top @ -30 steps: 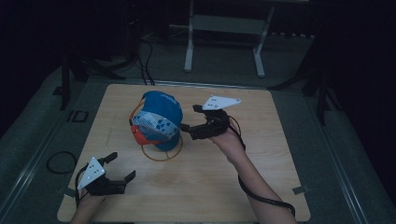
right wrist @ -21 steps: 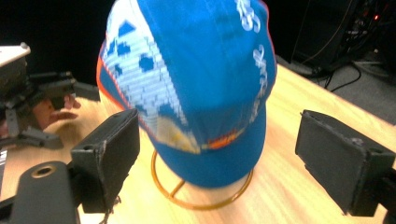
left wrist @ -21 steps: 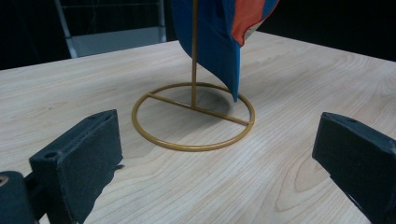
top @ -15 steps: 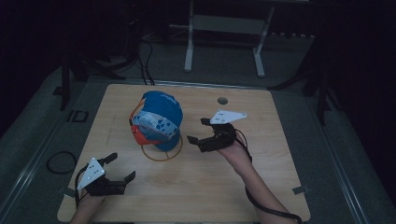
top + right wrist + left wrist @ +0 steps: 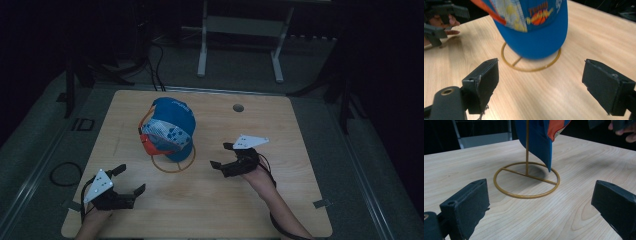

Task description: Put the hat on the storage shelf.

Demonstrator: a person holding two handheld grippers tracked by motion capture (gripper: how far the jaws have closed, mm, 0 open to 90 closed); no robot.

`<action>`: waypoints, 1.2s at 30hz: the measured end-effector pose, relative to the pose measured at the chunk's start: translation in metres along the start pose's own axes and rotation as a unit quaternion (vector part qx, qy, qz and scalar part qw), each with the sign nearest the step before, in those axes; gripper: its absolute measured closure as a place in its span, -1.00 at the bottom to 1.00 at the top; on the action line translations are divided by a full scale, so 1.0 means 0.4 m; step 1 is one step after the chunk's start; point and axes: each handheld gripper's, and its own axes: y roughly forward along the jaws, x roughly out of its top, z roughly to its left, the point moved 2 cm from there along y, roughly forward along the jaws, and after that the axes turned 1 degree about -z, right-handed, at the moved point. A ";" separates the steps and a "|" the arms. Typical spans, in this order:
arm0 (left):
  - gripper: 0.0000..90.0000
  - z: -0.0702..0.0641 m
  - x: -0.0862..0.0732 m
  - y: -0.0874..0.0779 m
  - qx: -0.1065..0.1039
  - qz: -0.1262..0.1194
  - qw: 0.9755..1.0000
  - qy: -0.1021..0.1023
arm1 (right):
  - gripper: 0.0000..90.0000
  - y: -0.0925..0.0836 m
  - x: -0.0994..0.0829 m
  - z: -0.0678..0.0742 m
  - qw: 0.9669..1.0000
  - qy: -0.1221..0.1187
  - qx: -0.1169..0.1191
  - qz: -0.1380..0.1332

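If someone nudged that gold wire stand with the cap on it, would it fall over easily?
Probably it tips fairly easily: the gold wire stand is one thin post on a flat ring. The blue cap sits high and hangs to one side, likely making it top-heavy. On smooth wood, the ring might slide first.

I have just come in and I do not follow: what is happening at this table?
A person holds a two-jaw gripper in each hand at a wooden table. A blue cap hangs on a gold wire stand near the middle. Neither gripper touches it. The right gripper hovers open beside the stand, with its jaws toward the cap. The left gripper waits open near the front left corner, also empty.
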 end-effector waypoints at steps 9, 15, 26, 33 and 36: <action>-0.96 0.000 -0.003 0.002 -0.003 0.004 1.000 0.000 | -0.69 -0.001 -0.080 -0.019 1.000 0.003 -0.002 0.013; -0.96 0.001 -0.003 0.003 -0.005 0.005 1.000 -0.002 | -0.69 -0.014 -0.120 -0.039 1.000 0.004 -0.003 0.021; -0.96 0.000 -0.004 0.003 -0.007 0.007 1.000 -0.003 | -0.67 -0.071 -0.186 -0.086 0.998 0.034 -0.033 0.028; -0.96 0.000 -0.005 0.003 -0.008 0.007 1.000 -0.003 | -0.67 -0.114 -0.211 -0.120 0.997 0.048 -0.056 0.029; -0.96 0.000 -0.006 0.002 -0.008 0.008 1.000 -0.003 | -0.67 -0.128 -0.214 -0.132 0.996 0.046 -0.067 0.030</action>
